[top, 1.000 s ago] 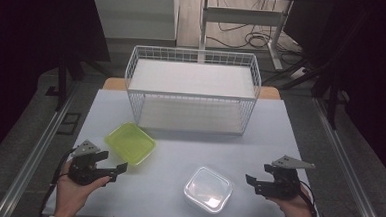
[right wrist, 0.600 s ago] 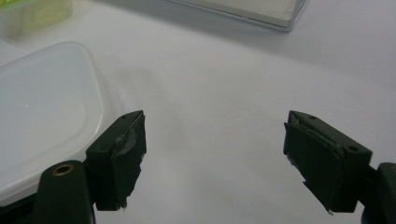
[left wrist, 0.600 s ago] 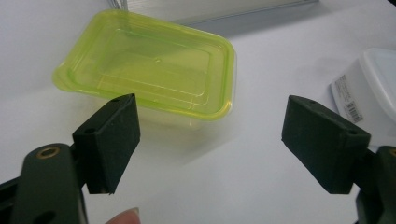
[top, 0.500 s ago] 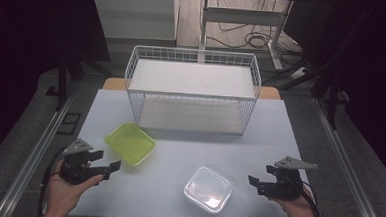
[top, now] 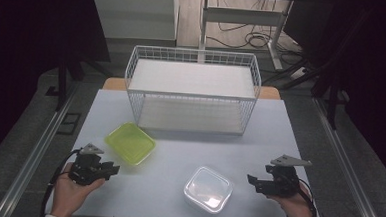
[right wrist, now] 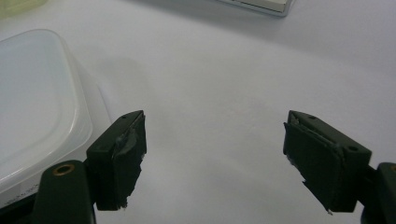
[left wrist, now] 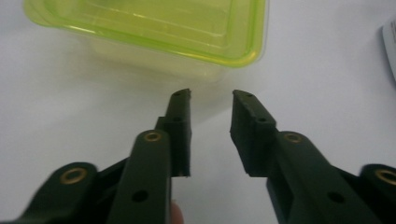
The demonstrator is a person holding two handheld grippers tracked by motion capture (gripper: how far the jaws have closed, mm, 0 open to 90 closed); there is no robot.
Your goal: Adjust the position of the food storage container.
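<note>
Two lidded containers on my tabletop (top: 179, 138).
Green container (top: 130, 143) sits just ahead of my left tongs (top: 113, 168), narrowly apart; clear container (top: 208, 189) lies near my right tongs (top: 251, 180), spread wide. I can't see any contents.

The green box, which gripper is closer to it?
Left. The left gripper sits just short of the green box, open jaws pointing at its near edge. The right gripper is far across the table, beyond the clear box.

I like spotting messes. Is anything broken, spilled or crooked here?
Nothing spilled. The green box and the clear box sit a bit crooked to the table edge. The pads on the right tongs look chipped and ragged.
</note>
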